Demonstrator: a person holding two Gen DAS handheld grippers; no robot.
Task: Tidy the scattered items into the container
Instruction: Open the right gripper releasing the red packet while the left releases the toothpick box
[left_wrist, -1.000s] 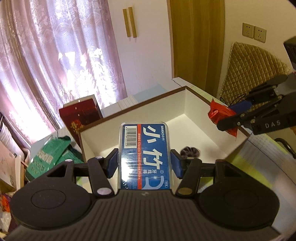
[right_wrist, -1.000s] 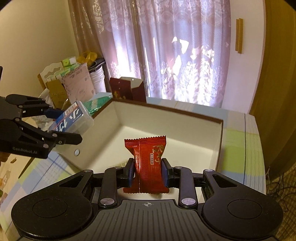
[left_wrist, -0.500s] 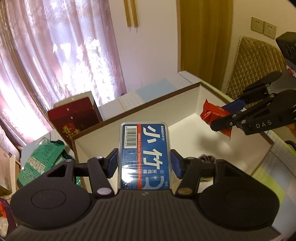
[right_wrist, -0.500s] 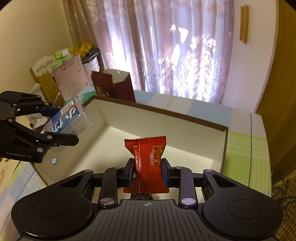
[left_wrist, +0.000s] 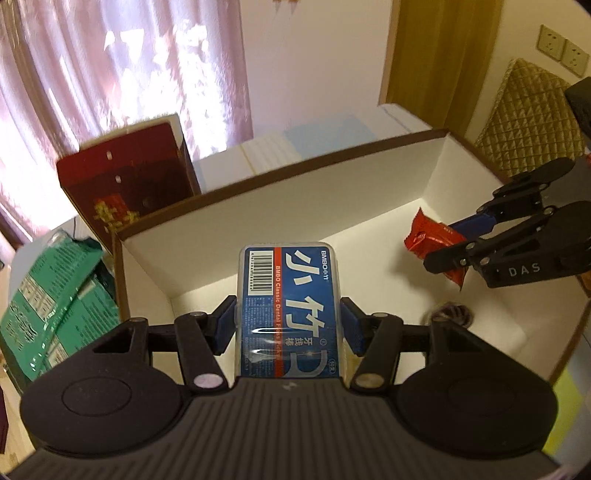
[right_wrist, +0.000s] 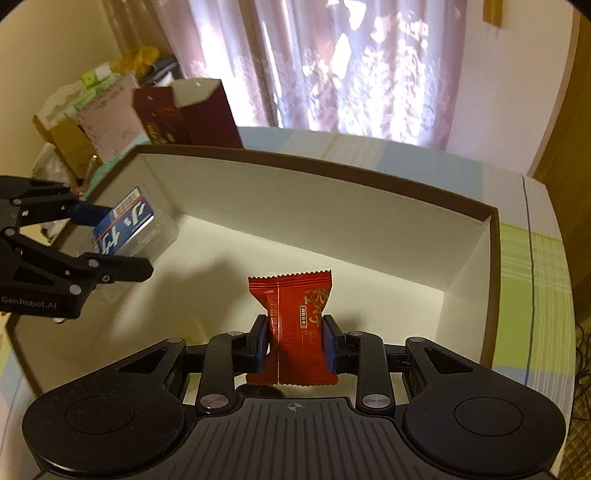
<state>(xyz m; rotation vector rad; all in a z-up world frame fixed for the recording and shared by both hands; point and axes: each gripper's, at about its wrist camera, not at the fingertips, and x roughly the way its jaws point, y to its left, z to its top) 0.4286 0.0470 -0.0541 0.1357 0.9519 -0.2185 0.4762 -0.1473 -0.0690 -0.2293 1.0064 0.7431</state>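
My left gripper (left_wrist: 288, 325) is shut on a clear dental floss pick box (left_wrist: 288, 306) with a blue label, held over the left part of the white cardboard box (left_wrist: 280, 206). Seen from the right wrist, the same floss box (right_wrist: 127, 225) hangs above the box's left wall. My right gripper (right_wrist: 295, 341) is shut on a red candy wrapper (right_wrist: 295, 325), low inside the cardboard box (right_wrist: 332, 225). In the left wrist view that candy (left_wrist: 432, 240) sits in the right gripper (left_wrist: 443, 254) near the box's right side. A dark hair tie (left_wrist: 448, 314) lies on the box floor.
A dark red carton (left_wrist: 129, 188) stands behind the box's far left corner, also seen as the red carton (right_wrist: 184, 114) from the right. Green packets (left_wrist: 48, 291) lie left of the box. Paper bags and clutter (right_wrist: 81, 122) fill the far left. A quilted chair back (left_wrist: 532, 122) stands right.
Both grippers have gone lower and further in over the white box, each still holding its item. The candy has come down inside the box walls.
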